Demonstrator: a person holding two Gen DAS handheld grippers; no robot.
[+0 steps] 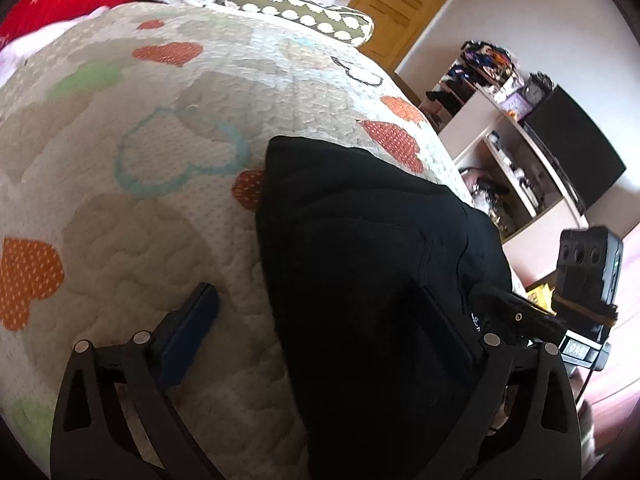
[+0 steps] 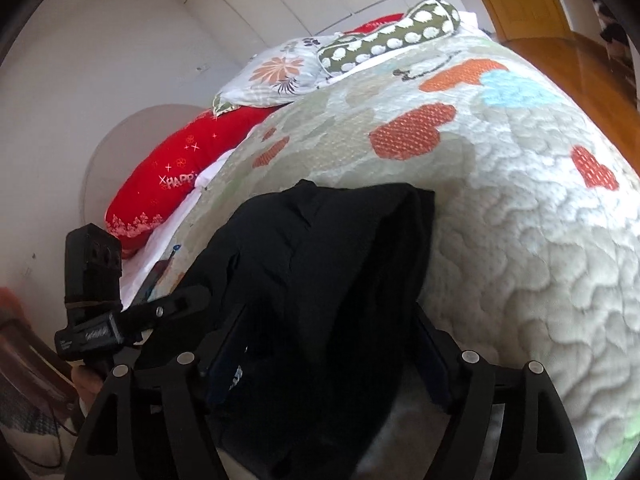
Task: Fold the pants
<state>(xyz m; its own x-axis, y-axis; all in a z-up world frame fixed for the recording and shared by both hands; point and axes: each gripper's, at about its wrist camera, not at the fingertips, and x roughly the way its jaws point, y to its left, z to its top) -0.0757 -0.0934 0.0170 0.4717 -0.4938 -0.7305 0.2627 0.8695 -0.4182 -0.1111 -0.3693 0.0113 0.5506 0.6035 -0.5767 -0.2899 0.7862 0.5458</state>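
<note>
Left wrist view shows me the black pants point(image 1: 360, 264) folded small on the bed point(image 1: 160, 160), both my left gripper point(image 1: 320, 344) and right gripper point(image 2: 332, 344) spread wide, nearly done.

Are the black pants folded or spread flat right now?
Folded. The black pants lie on the heart-print quilt as a compact stack with layered edges; no legs spread out.

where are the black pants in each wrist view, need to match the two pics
Left wrist view: the black pants fill the lower centre-right, on the quilt.
Right wrist view: the black pants sit lower centre, between the open fingers.
Shared landmark: the olive pillow with white dots at the bed's far end.
</note>
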